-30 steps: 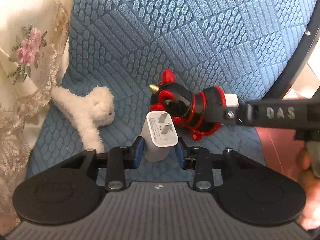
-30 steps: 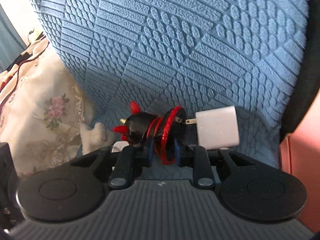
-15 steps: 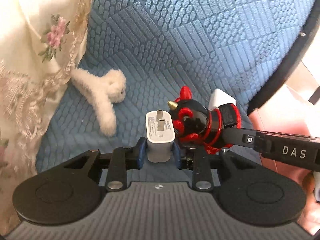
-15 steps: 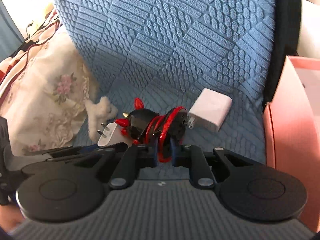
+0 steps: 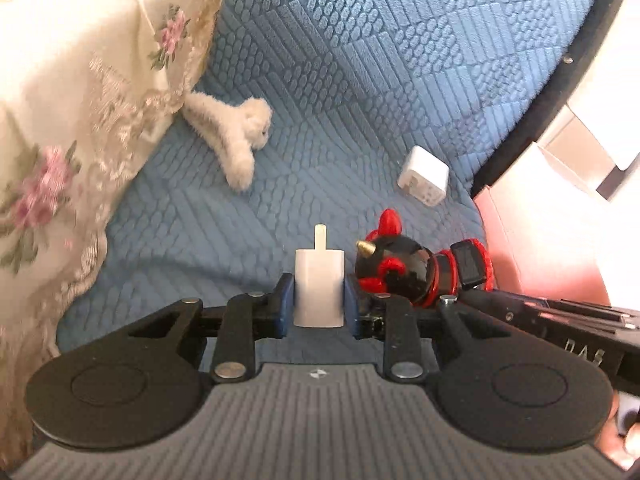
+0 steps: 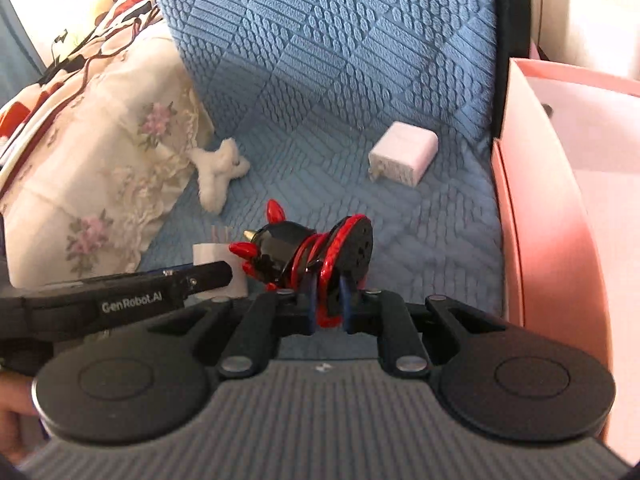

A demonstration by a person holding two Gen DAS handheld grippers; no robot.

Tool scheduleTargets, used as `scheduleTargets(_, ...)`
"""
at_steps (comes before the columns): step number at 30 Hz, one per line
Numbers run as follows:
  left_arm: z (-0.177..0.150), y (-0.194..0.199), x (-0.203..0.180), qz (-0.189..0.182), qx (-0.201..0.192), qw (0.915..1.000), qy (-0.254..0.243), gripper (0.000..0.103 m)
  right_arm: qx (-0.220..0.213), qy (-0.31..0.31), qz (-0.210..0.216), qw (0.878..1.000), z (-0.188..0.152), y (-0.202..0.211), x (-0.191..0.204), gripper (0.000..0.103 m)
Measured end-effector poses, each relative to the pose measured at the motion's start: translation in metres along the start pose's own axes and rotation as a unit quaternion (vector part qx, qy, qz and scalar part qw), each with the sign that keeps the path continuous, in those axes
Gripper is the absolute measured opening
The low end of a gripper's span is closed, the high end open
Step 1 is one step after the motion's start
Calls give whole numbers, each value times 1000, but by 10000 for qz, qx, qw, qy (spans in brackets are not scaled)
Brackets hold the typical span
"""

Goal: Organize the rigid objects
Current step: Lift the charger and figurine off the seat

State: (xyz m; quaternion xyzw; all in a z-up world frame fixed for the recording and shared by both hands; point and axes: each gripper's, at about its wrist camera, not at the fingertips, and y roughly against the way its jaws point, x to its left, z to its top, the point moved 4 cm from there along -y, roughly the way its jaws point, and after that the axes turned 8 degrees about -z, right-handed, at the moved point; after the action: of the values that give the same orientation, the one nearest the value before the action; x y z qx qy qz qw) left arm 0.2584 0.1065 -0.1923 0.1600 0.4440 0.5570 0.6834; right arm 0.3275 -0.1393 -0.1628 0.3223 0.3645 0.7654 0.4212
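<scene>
My left gripper [image 5: 319,296] is shut on a white plug adapter [image 5: 319,286], prongs pointing away, held above the blue seat cushion [image 5: 360,100]. My right gripper [image 6: 326,304] is shut on a black and red horned toy figure [image 6: 308,256], close to the right of the adapter. The figure also shows in the left wrist view [image 5: 404,270], and the adapter in the right wrist view [image 6: 218,258]. A second white charger [image 5: 423,175] lies on the cushion near its right edge, also in the right wrist view [image 6: 402,153].
A white plush toy [image 5: 236,140] lies on the cushion beside a floral lace cloth [image 5: 80,100] at the left. A pink box [image 6: 568,184] stands open just right of the seat. The seat's black frame [image 6: 512,40] borders the cushion.
Both grippers have pulled back and up from the cushion with their objects. The adapter has turned so its prongs point away. The second charger now lies farther off, and the pink box shows more.
</scene>
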Motion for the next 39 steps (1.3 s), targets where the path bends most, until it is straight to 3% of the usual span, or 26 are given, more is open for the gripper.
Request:
scheduleTargets(12,-43,21,-12,-5,58,10000,12,31,-12,94,-213,9997,-44,34,7,15)
scheduleTargets(25,-48,30,-10,-30,-17,9995,310,33,79,365,-223,9991,-56,38,9,16)
scheduleTargets(29,-47,35,-12,-40,-86,9994,335,41,-72,606,-302,9977,-56,43,12,19)
scheduleTargets(32,-46,34,-12,-72,-79,9992,394,41,-261,764,-396,9960,-53,48,15,31)
scheduleTargets(39,-43,35,-3,-160,-144,9978,623,41,-748,1412,-524,9858,-48,54,30,36)
